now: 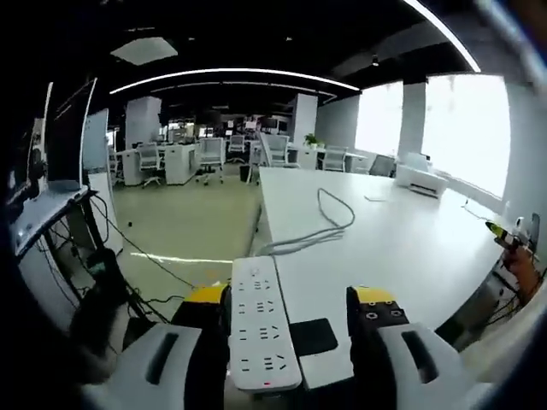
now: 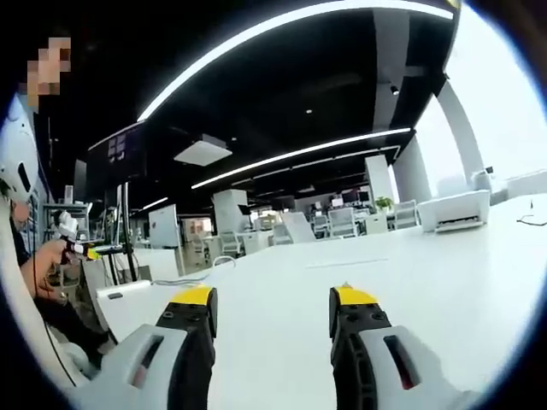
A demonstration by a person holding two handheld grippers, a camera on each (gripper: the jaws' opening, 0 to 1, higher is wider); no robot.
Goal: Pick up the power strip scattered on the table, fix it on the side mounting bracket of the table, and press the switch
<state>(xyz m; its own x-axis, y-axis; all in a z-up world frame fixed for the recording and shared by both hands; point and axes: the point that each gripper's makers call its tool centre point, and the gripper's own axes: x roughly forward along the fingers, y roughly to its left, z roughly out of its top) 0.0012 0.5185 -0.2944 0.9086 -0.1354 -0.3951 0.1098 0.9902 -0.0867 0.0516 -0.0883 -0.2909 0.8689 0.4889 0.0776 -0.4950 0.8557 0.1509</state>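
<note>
Your left gripper jaws sit wide, power strip between them at the table edge, cable trailing. Right gripper jaws wide, empty.

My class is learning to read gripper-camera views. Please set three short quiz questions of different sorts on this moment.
1. True or false: the power strip lies at the table edge, between the left gripper jaws.
2. The right gripper is: A) holding the strip, B) open and holding nothing, C) holding a cable.
3. Fill in: the strip's white ____ trails across the tabletop.

Key: 1 true; 2 B; 3 cable.
</note>
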